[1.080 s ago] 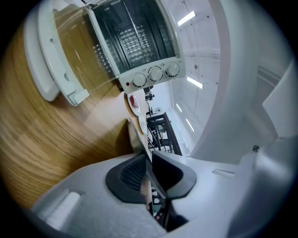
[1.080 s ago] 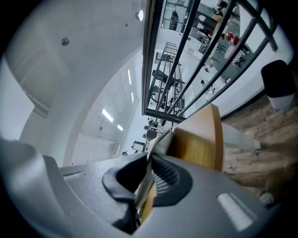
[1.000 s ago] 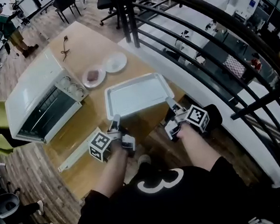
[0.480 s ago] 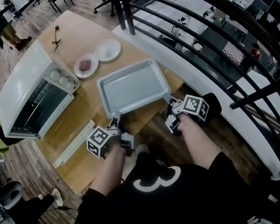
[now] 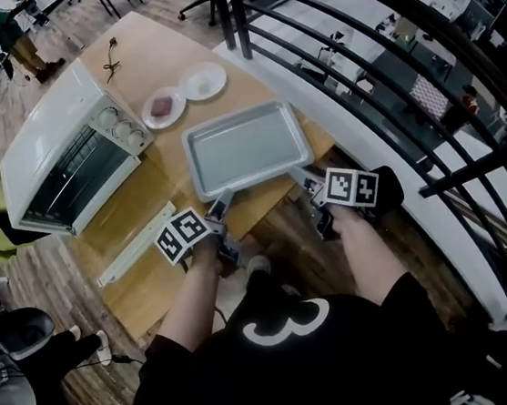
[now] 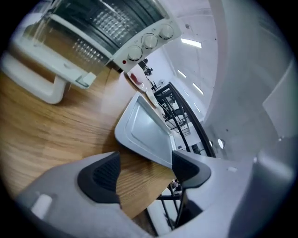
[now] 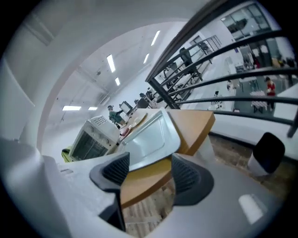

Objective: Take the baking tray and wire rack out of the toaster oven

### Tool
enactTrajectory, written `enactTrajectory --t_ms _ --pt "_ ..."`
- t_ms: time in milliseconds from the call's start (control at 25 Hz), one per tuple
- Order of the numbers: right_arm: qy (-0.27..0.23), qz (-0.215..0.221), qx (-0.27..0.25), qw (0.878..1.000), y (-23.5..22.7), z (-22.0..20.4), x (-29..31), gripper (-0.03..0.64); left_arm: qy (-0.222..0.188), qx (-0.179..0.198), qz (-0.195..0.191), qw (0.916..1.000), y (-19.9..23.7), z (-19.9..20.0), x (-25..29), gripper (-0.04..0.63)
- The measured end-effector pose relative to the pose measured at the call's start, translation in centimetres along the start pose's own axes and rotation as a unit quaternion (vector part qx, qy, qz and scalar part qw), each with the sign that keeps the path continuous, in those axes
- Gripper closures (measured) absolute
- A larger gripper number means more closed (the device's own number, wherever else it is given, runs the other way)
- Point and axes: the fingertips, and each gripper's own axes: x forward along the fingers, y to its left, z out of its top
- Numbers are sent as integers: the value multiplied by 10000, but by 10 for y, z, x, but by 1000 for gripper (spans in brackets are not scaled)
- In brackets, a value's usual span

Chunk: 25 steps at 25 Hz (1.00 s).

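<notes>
Your left gripper point(image 5: 221, 212) and right gripper point(image 5: 309, 185) sit side by side at the near edge of the wooden table point(image 5: 154, 292). Both have just been opening and their jaws now stand wide. The pads point(image 6: 100, 174) of the left press on nothing, and only bare tabletop lies between them. The same goes for the right, seen in its own view point(image 7: 146, 174).

Just ahead of both, the baking tray point(image 5: 247, 147) lies flat on the table, empty, with its near rim close to your fingertips.

To your left the toaster oven point(image 5: 49, 140) stands with its door point(image 5: 138, 245) dropped open. What looks like the wire rack point(image 6: 111, 21) is inside it.

Past the tray are two small plates, one with a dark piece on it point(image 5: 166, 107) and one bare point(image 5: 204, 81). A black railing point(image 5: 384, 71) curves along your right.
</notes>
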Motion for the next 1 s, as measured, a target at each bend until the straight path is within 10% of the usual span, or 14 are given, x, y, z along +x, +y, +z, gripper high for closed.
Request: enactTrajectory --t_ms 240,480,600,800,1000 --pt "229 410 -1402 9890 39 -8 -26 342 47 1636 358 9859 -13 -9 -28 258" --pt "285 1467 -3005 9420 145 -20 -65 383 -492 3376 219 9398 -72 3 -104 261" --pt "59 2388 -3376 9105 216 -24 -93 520 -1008 3509 107 9309 -100 14 -156 310" --pt "-183 3338 -4008 8530 309 -37 -120 566 -1801 3927 166 9017 -131 28 -242 485" --pt "-175 3818 -4113 8275 362 -61 -108 597 -2377 3958 435 8860 -122 46 -311 554"
